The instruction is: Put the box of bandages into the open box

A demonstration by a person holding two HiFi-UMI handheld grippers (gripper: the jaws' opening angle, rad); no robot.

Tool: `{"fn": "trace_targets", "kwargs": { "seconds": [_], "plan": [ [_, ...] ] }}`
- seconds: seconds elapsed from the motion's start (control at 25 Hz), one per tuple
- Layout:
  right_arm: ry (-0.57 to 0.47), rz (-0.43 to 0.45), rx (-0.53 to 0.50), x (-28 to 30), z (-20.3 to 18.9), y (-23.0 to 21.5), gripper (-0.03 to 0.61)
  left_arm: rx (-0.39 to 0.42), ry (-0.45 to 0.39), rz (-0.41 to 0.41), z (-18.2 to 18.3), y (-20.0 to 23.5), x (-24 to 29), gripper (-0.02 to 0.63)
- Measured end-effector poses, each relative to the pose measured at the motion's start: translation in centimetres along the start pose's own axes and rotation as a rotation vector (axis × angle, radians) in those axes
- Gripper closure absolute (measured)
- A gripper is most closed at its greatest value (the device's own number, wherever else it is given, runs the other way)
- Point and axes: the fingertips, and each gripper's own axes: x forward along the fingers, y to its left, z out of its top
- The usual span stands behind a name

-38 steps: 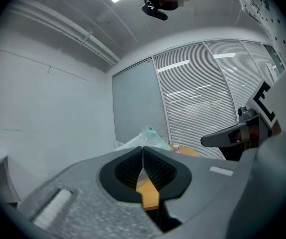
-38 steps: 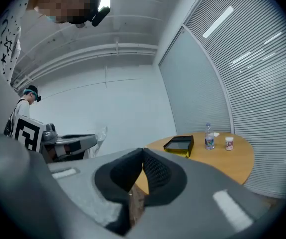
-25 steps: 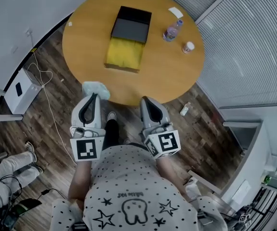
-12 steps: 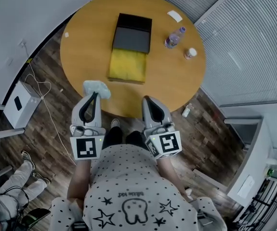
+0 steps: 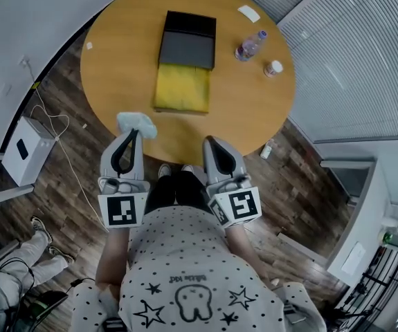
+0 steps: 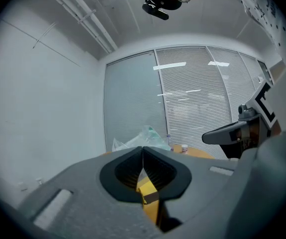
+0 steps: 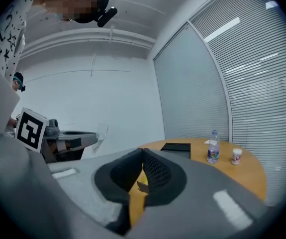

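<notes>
Head view, left tool [image 5: 133,133]: clenched on the box of bandages [image 5: 136,123], a pale pack in crinkled clear wrap that sticks out past the tips at 12 o'clock, over the near rim of the surface [image 5: 254,109].
Left gripper view: jaws pressed together, with the wrap rising just beyond them.
Right tool [image 5: 210,144]: clenched on nothing, jaws meeting; it sits at 3 o'clock of the left tool, apart from it, tips at the near rim.
Surface: round, wooden.
Open box [image 5: 182,90]: mid-surface, at 1 o'clock from the left tool and well apart; its yellow-lined base touches the black lid [image 5: 188,40] at its 12 o'clock.
Bottle [image 5: 248,45]: upright, at 3 o'clock of the lid.
Jar [image 5: 273,68]: small, white, at 4 o'clock of the bottle.
Card [image 5: 248,13]: white, at 12 o'clock of the bottle.
</notes>
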Motion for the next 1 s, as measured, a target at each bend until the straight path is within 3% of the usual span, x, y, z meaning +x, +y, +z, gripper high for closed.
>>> {"fn": "trace_targets", "kwargs": {
  "seconds": [0.48,1.0],
  "plan": [
    [-0.001,0.058,-0.013,0.7,0.4,0.4,0.574,-0.012,0.000,0.050,0.3,0.5,-0.6,0.600],
    [-0.024,0.065,-0.013,1.5,1.9,-3.2,0.574,-0.030,0.001,0.092,1.1,-0.4,1.0,0.600]
  ]
}}
